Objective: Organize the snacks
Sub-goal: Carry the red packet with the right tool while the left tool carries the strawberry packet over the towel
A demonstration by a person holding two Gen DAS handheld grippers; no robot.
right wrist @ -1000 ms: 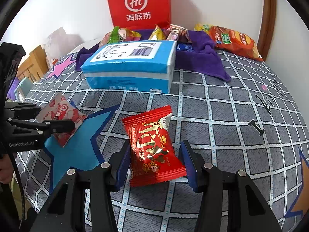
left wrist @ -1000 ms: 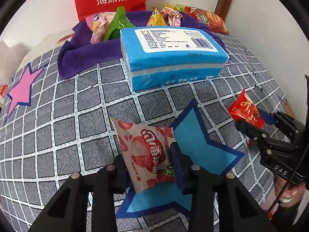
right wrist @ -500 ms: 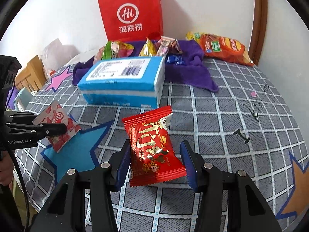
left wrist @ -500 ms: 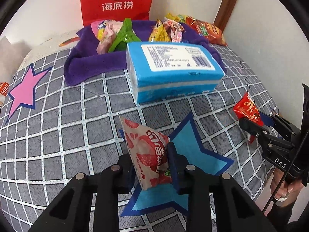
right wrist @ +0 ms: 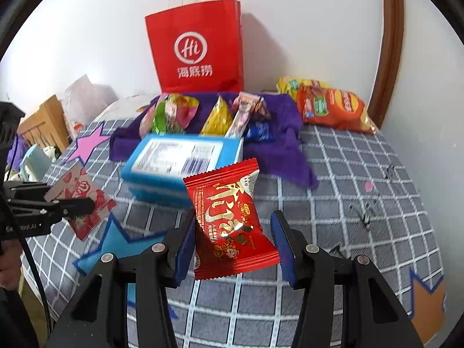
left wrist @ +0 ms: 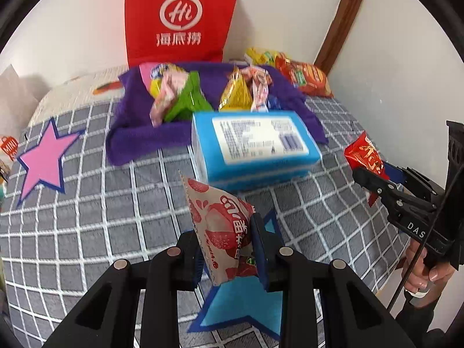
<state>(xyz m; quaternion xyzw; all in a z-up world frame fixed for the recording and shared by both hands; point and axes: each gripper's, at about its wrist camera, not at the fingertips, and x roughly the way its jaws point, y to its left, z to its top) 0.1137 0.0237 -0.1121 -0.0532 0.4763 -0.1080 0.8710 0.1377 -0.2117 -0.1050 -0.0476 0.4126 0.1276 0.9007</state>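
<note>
L gripper (left wrist: 226,252) clamped tight on strawberry snack pkt (left wrist: 223,229), held above grey checked bedspread (left wrist: 87,217). R gripper (right wrist: 232,246) jaws partway in, gripping red snack pkt (right wrist: 229,217), also off the bed. Behind: blue tissue pack (left wrist: 255,150), then purple towel (left wrist: 139,136) w/ assorted snacks, red paper bag (right wrist: 197,52) at wall.

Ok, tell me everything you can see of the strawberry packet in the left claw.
The strawberry packet is a small sealed pillow pouch, glossy film by its look, pale beige with red strawberries and white lettering. It stands tilted, one crimped corner pointing up. The left claw is shut on its lower half, which bulges between the pads. It hangs clear above the checked cover and touches nothing else.
</note>
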